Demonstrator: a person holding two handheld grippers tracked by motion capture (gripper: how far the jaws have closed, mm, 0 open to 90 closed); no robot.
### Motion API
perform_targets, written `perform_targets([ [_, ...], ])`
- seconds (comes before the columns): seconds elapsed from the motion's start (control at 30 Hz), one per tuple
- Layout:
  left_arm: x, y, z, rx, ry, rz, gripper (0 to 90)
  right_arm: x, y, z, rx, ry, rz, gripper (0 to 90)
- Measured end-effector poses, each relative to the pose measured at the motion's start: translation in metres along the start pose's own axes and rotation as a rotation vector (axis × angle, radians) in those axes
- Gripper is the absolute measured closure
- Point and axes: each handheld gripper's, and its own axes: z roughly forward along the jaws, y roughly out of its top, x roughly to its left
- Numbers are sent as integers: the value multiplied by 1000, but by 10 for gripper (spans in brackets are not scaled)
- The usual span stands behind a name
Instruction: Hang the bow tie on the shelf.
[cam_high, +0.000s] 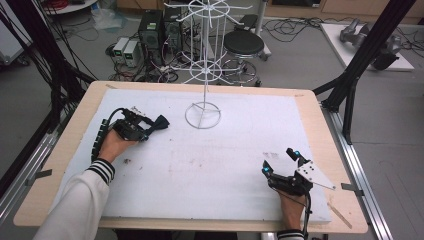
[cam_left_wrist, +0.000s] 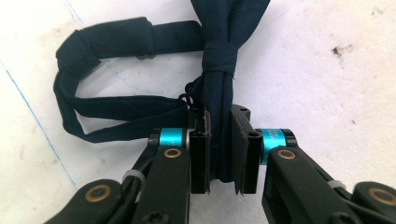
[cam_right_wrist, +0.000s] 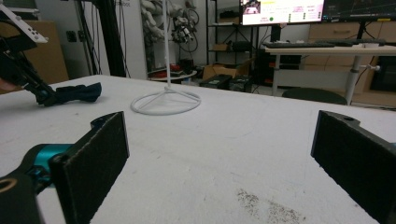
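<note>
A dark navy bow tie (cam_high: 161, 121) lies on the white mat (cam_high: 225, 160) at the left, just left of the wire stand's base. My left gripper (cam_high: 149, 129) is shut on it. In the left gripper view the two pads pinch one folded wing of the bow tie (cam_left_wrist: 219, 46) just below its knot, and the neck strap (cam_left_wrist: 107, 42) loops off to the left on the mat. My right gripper (cam_high: 281, 161) rests near the mat's front right, its jaws wide open with nothing between them. From the right gripper view (cam_right_wrist: 219, 154), the bow tie (cam_right_wrist: 77, 92) sits far off to the left.
A white wire display stand (cam_high: 202, 115) with hook arms rises from a ring base at the mat's back middle. The mat covers a wooden table (cam_high: 320, 125). Black frame posts stand at both sides. A stool and computers are on the floor beyond.
</note>
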Motion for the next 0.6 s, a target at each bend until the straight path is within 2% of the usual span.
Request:
perform_targets([
  [0.47,4,-2,-20,-180,-21,-49,789,0,0,0,0,0,-1,31],
  [0.6,5,-4,-24,-243,-48,-76,789,0,0,0,0,-1,1,31],
])
